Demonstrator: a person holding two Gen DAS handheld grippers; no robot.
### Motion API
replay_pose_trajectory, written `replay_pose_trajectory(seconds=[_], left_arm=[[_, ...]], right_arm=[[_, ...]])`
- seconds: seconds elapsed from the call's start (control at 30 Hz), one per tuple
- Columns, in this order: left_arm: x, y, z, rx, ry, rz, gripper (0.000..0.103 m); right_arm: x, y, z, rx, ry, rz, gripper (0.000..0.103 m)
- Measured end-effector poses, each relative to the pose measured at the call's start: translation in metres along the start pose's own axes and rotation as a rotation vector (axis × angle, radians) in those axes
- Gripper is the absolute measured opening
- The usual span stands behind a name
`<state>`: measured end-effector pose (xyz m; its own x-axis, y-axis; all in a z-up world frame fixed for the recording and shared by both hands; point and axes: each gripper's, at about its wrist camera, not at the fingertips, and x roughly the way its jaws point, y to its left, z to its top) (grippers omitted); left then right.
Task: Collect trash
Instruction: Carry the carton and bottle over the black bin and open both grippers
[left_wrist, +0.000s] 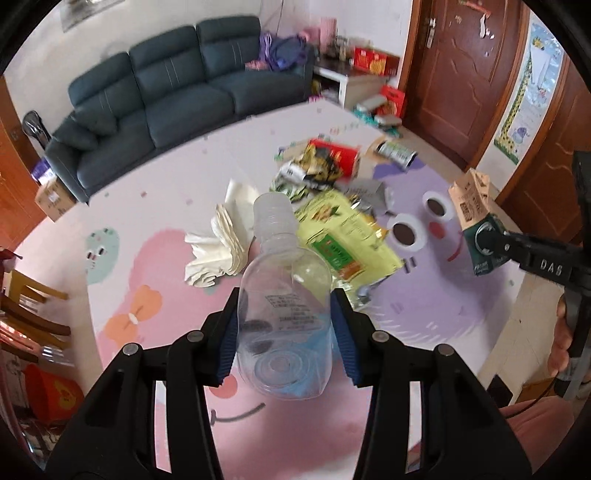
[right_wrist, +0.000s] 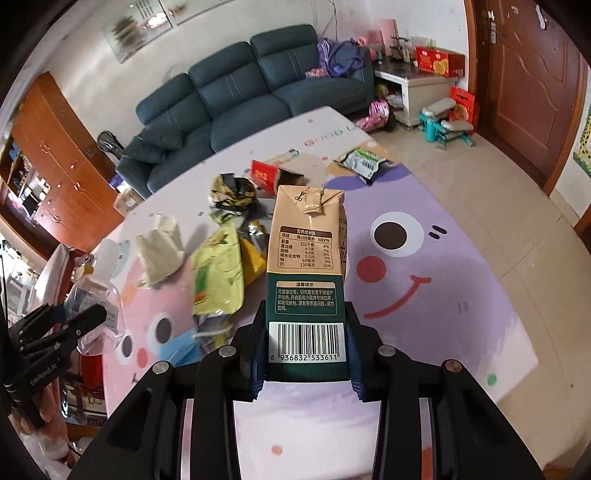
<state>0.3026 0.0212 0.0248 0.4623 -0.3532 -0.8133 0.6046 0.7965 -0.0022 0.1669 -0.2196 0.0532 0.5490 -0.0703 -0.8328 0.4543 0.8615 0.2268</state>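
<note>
Milk carton (right_wrist: 306, 291) clamped in the right gripper (right_wrist: 306, 354): barcode 6 936832 533611, nutrition table reading "332", "NRV%". Left gripper (right_wrist: 66, 332) body: "GenRobot.AI". Right gripper arm, seen from the left: "DAS".

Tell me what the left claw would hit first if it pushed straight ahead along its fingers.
Carrying the clear bottle, the left claw would probably reach the yellow-green snack bag on the play mat, the bottle's mouth touching first; depth is uncertain.

Dark blue three-seat sofa (right_wrist: 255, 96) stands against the white wall in the upper centre. Brown wooden door (right_wrist: 532, 85) at upper right, wooden cabinet (right_wrist: 55, 158) at left. Cartoon-printed play mat (right_wrist: 443, 295) covers the tiled floor (right_wrist: 461, 177). Daylight, even.
</note>
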Motion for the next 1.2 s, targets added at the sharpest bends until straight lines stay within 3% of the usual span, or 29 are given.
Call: replay_pose_trajectory(seconds=[0.33, 0.63, 0.77, 1.07, 1.13, 1.2], left_arm=[[-0.083, -0.064, -0.038, 0.026, -0.101, -0.089, 0.043], [-0.089, -0.161, -0.116, 0.065, -0.118, -0.226, 0.043], [-0.062, -0.199, -0.154, 0.086, -0.048, -0.280, 0.043], [0.010, -0.233, -0.221, 0.063, 0.062, -0.280, 0.043], [0.026, -0.238, -0.232, 0.087, 0.077, -0.276, 0.034], [0.045, -0.245, -0.248, 0.101, 0.109, -0.268, 0.032]], right_arm=[[-0.089, -0.003, -0.071, -0.036, -0.050, 0.030, 0.035], [-0.116, -0.040, -0.171, 0.010, -0.008, 0.028, 0.035], [-0.096, -0.067, -0.215, 0.052, 0.042, 0.021, 0.035], [-0.016, -0.112, -0.287, 0.059, 0.209, -0.022, 0.035], [0.003, -0.121, -0.295, 0.067, 0.233, -0.031, 0.035], [0.026, -0.132, -0.305, 0.086, 0.255, -0.037, 0.035]])
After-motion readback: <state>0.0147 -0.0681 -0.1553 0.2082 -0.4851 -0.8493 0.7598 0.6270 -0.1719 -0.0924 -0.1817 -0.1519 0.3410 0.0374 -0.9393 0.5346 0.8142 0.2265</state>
